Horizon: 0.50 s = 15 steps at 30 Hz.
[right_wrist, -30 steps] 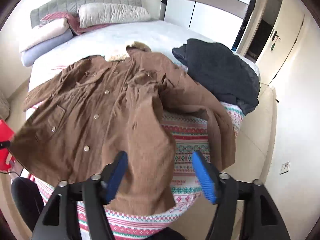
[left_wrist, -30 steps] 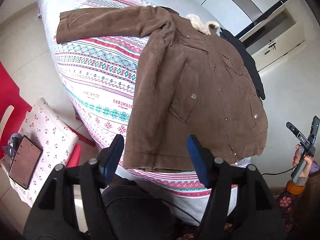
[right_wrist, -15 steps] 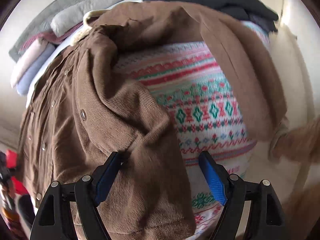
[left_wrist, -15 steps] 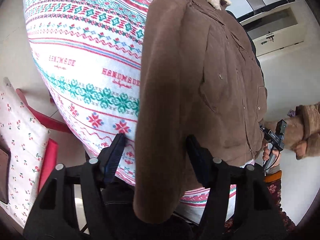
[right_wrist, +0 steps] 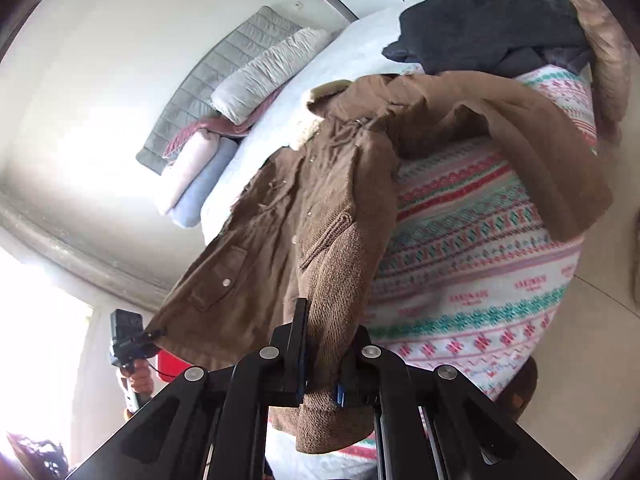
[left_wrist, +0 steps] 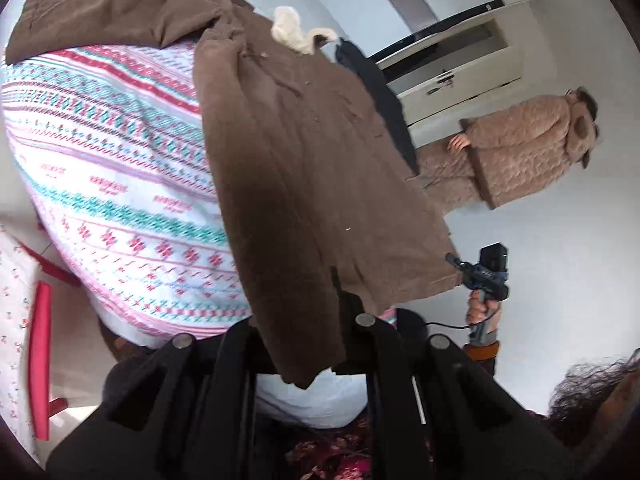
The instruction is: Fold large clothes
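A brown corduroy coat (left_wrist: 304, 152) with a cream fur collar (left_wrist: 296, 32) lies face up across the patterned bedspread (left_wrist: 120, 160), one sleeve stretched toward the far left. Its hem hangs over the bed's near edge. My left gripper (left_wrist: 304, 332) is closing its jaws on the hem's left corner, and the cloth hides the pads. In the right wrist view the coat (right_wrist: 320, 220) runs away from me, and my right gripper (right_wrist: 324, 348) is closing too, blue pads pinching the other hem corner. Each gripper shows in the other's view, held by a hand (left_wrist: 484, 276) (right_wrist: 128, 340).
A dark garment (right_wrist: 488, 20) is piled at the bed's far corner beside the coat. Pillows (right_wrist: 272, 68) are stacked against the grey headboard. A person in quilted tan clothes (left_wrist: 520, 148) stands by the wardrobe. A red chair with a cherry-print cushion (left_wrist: 40, 340) stands beside the bed.
Both grippers stood open with the coat's hem between their jaws; now both are pinched onto it. Both views have swung and tilted, and the hem corners are raised off the bed edge.
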{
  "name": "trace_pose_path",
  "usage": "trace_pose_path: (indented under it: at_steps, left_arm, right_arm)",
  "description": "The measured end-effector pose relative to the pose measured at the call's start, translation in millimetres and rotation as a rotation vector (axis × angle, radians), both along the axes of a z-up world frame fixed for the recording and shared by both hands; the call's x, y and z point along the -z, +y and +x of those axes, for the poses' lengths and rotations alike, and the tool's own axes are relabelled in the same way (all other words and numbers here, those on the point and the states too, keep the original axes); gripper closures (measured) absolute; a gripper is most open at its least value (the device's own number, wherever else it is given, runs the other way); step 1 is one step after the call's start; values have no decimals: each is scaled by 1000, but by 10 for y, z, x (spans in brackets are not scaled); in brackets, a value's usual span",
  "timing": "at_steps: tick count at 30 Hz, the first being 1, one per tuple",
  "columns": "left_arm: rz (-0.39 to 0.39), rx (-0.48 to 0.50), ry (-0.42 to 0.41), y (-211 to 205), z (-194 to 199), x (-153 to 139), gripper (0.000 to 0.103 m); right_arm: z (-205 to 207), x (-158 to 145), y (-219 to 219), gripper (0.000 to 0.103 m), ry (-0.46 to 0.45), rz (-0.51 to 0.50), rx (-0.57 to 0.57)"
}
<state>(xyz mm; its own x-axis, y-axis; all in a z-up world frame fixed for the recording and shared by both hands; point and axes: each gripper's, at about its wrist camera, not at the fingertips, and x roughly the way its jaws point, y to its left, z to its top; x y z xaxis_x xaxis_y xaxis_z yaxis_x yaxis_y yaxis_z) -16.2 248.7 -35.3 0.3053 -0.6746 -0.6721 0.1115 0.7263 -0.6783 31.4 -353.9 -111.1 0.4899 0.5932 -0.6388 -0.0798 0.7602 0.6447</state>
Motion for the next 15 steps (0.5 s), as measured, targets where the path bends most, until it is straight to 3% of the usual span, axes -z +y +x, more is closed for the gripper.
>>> trace_pose_path:
  at_steps: [2,3,4,5,6,7,9,10,11,13,15]
  left_arm:
    - [261,7,123,-45,-23,438,86]
    - [355,6,210,-43,-30,693,85]
    - [414,-2,295,-13,-46,894,81]
    - [421,-27,330,41,-57,963,74]
    - [413,-52,327,94,-65,915,73]
    - [422,-72,305,133,-68,805,72]
    - [458,-116,215,168,-13,505,55]
    - [499,-149,159,180,84,331,40]
    - [550,-180,104,171,140,175,30]
    - [618,-203,7,89,293,-74,29]
    - [614,-193,-41,-54,502,-206,27]
  right_arm:
    - [13,459,-57,94,155,-94,15]
    - [42,719,-82,92,249,-157,13]
    - [52,978,-96,86,340,-225,22]
    - [45,1106,-132,76,384,-245,31]
    - [45,1125,-173,59,410,-248,49]
    - [41,1039,-218,54,399,-249,70]
    - [61,750,-240,54,336,-311,82]
    - [54,565,-233,51,301,-374,95]
    - [92,390,-208,48,263,-450,111]
    - [226,119,-103,38,197,-544,119]
    - [467,-58,107,35,153,-562,90]
